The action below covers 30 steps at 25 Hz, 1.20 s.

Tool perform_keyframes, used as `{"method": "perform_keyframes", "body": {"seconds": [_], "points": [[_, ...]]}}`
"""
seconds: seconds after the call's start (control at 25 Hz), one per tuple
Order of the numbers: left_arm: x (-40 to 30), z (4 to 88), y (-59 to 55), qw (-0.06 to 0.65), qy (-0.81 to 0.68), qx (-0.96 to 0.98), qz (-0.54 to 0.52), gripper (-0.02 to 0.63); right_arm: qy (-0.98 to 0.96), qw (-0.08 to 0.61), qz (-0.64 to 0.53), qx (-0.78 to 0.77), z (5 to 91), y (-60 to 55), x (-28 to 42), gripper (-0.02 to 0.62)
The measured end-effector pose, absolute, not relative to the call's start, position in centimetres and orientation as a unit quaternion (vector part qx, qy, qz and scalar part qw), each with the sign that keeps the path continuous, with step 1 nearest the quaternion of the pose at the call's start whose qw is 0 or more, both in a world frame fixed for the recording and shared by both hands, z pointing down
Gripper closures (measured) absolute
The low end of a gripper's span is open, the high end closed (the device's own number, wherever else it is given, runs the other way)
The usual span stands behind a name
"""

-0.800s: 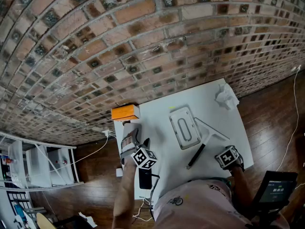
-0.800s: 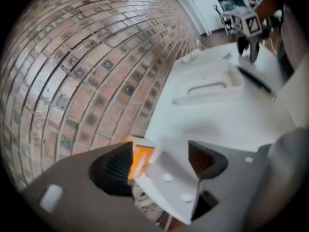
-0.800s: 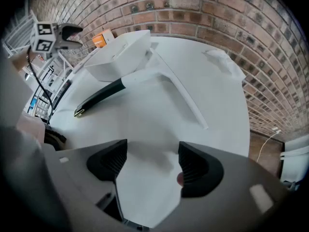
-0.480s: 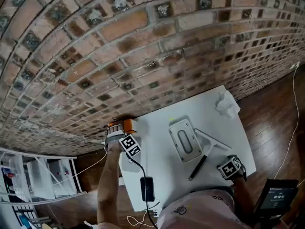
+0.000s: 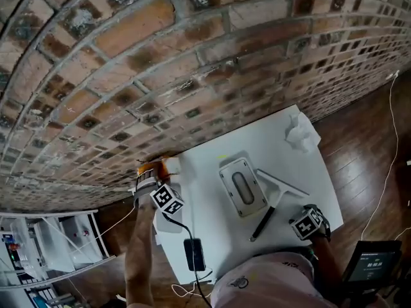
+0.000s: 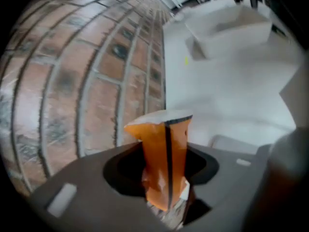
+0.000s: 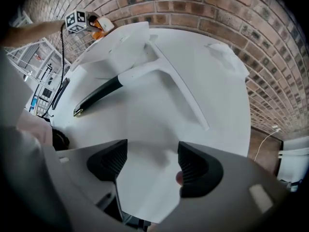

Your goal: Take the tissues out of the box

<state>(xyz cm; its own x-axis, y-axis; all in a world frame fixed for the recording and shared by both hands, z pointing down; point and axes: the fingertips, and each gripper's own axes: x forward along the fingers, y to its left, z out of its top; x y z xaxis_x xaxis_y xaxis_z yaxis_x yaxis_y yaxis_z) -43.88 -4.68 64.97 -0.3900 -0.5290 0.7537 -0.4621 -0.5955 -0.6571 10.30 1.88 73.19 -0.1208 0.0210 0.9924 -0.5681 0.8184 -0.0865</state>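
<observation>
My left claw [image 6: 164, 167]: clenched on a small orange packet [image 6: 161, 139], probably to clear it aside. My right claw [image 7: 152, 166]: released, empty, above the white worktop [image 7: 145, 124].

The left forearm [image 5: 138, 255] stretches along the left edge of the surface [image 5: 221, 239] to its far left corner. There the left gripper [image 5: 149, 178] tilts downward, its jaws clamped on an orange packet [image 6: 161, 149] that stands up between them. The right gripper [image 5: 308, 222] hangs over the near right corner of the surface, pointing straight down, with its jaws apart and only bare surface showing between them.
</observation>
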Motion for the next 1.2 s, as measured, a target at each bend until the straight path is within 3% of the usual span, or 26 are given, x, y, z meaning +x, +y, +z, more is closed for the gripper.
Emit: {"method": "perform_keyframes", "body": {"seconds": [0.12, 0.24, 0.36, 0.48, 0.76, 0.88, 1.04, 1.2], "points": [[-35.8, 57.7, -4.3, -0.089, 0.551, -0.648, -0.519, 0.403, -0.716, 0.630, 0.229, 0.194, 73.2, 1.7, 10.1, 0.262], [-25.2, 53.2, -2.8, -0.307, 0.539, -0.727, -0.296, 0.396, -0.721, 0.625, 0.228, 0.194, 73.3, 1.7, 10.0, 0.262], [-17.5, 54.7, -1.9, -0.531, 0.469, -0.698, -0.102, 0.391, -0.726, 0.619, 0.227, 0.197, 73.3, 1.9, 10.0, 0.262], [-15.1, 59.7, -2.6, -0.652, 0.453, -0.609, -0.006, 0.391, -0.733, 0.611, 0.224, 0.200, 73.2, 2.1, 10.1, 0.262], [-14.9, 64.8, -4.7, -0.661, 0.482, -0.575, -0.025, 0.371, -0.753, 0.587, 0.217, 0.206, 72.9, 2.0, 10.2, 0.262], [-15.4, 65.5, -5.4, -0.625, 0.502, -0.588, -0.106, 0.353, -0.757, 0.581, 0.216, 0.207, 72.9, 1.9, 10.2, 0.262], [-15.0, 64.2, -6.0, -0.556, 0.526, -0.619, -0.176, 0.140, -0.764, 0.572, 0.215, 0.207, 73.0, 2.0, 10.3, 0.264], [-13.9, 65.3, -5.5, -0.487, 0.527, -0.635, -0.286, 0.117, -0.766, 0.568, 0.217, 0.208, 73.1, 2.2, 10.3, 0.264]]}}
